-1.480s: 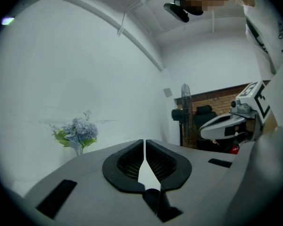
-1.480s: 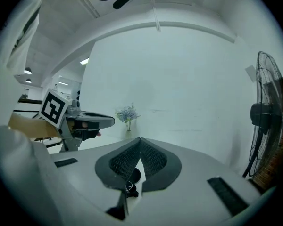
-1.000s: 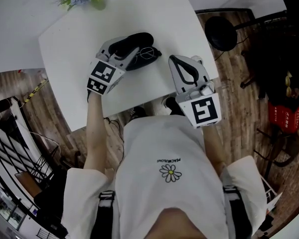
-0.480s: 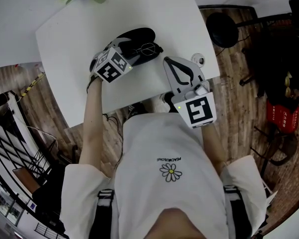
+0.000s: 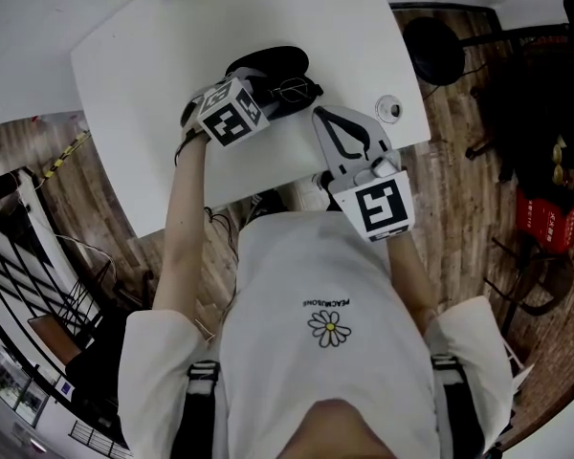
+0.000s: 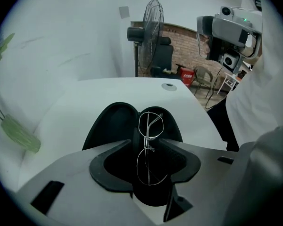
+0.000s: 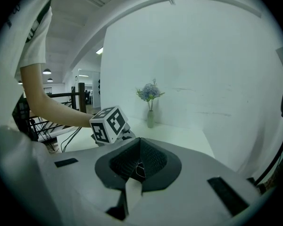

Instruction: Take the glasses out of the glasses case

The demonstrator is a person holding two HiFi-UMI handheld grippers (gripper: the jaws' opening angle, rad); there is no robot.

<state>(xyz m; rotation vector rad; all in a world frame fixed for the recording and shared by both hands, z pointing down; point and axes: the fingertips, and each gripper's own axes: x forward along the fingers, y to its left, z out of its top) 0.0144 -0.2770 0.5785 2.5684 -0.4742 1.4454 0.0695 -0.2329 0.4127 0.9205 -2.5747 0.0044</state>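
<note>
While left gripper (image 6: 146,142) hangs partly open around glasses (image 6: 151,125) lying in open black case (image 6: 111,121) mid-table (image 5: 297,27), right gripper (image 7: 139,145) over near table edge, jaws pressed together, empty.

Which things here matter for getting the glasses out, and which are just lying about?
For the job: open black clamshell glasses case; thin wire-rimmed glasses in it; left claw over them.

Just lying about: small round white object on the white table; pale flowers in a slim vase; wire-caged standing fan; right claw, holding nothing.
</note>
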